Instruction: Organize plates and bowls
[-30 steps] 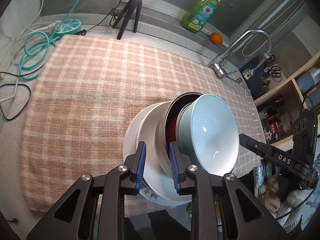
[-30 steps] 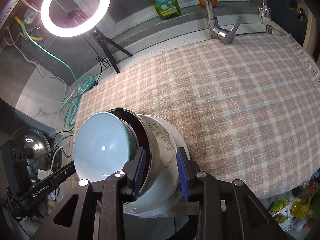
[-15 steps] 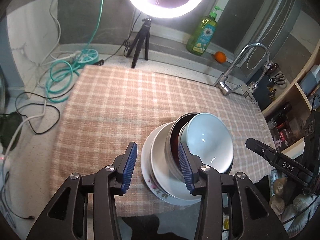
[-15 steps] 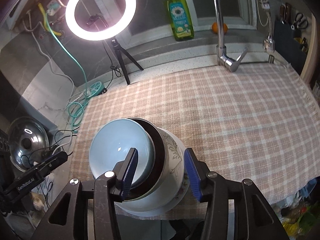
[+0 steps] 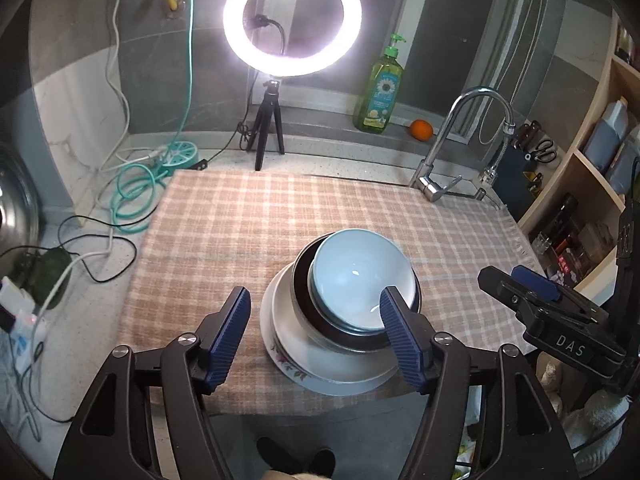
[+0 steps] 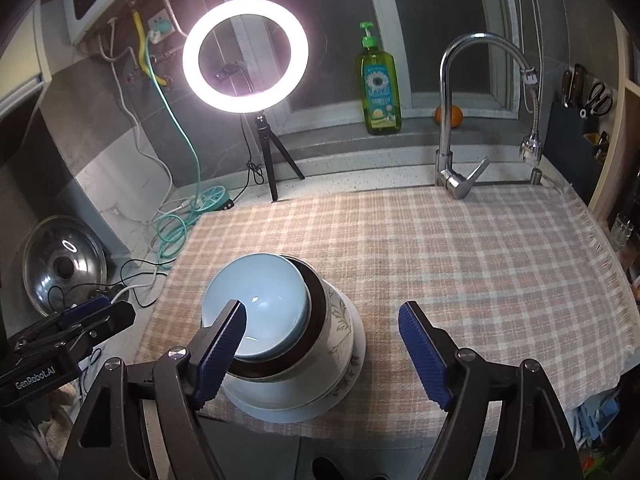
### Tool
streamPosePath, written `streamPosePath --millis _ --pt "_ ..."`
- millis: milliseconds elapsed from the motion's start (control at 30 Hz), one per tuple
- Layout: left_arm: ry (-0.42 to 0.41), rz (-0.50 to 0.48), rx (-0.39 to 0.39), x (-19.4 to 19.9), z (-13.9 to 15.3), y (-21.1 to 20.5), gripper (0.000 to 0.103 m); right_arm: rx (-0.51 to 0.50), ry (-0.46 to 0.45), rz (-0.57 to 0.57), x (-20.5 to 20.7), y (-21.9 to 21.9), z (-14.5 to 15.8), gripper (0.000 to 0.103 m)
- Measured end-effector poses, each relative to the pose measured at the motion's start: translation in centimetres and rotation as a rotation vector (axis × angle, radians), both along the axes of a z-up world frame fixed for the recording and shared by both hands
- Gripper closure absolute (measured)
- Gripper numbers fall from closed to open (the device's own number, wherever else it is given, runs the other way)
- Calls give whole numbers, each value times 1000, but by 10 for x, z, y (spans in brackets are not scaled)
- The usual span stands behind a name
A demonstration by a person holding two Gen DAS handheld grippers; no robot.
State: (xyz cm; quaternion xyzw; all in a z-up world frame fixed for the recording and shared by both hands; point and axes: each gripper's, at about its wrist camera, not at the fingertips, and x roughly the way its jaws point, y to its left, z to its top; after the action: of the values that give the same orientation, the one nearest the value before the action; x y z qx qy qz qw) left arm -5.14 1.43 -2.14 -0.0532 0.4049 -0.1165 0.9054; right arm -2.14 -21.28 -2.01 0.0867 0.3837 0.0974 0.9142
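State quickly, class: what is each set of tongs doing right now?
Left tongs: open, just been opening, holding nothing.
Right tongs: open, just been opening, holding nothing.

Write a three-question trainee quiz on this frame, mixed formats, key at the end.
1. True or false: the left gripper is clamped on the rim of the light blue bowl.
2. Multiple choice: the light blue bowl sits inside A) the dark bowl, B) a steel pot, C) nothing, straight on the checked cloth.
3. Fill in: the bottom of the stack is a floral ____.

Key
1. False. Both the left gripper and the right gripper have just been opening, and nothing is pressed between their pads.
2. A
3. plate
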Motion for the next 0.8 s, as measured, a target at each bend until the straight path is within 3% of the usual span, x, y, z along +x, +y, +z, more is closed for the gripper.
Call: streamPosePath --millis 800 --pt "-29 1 -2 -15 10 -10 34 -11 -12 -12 -20 -6 1 26"
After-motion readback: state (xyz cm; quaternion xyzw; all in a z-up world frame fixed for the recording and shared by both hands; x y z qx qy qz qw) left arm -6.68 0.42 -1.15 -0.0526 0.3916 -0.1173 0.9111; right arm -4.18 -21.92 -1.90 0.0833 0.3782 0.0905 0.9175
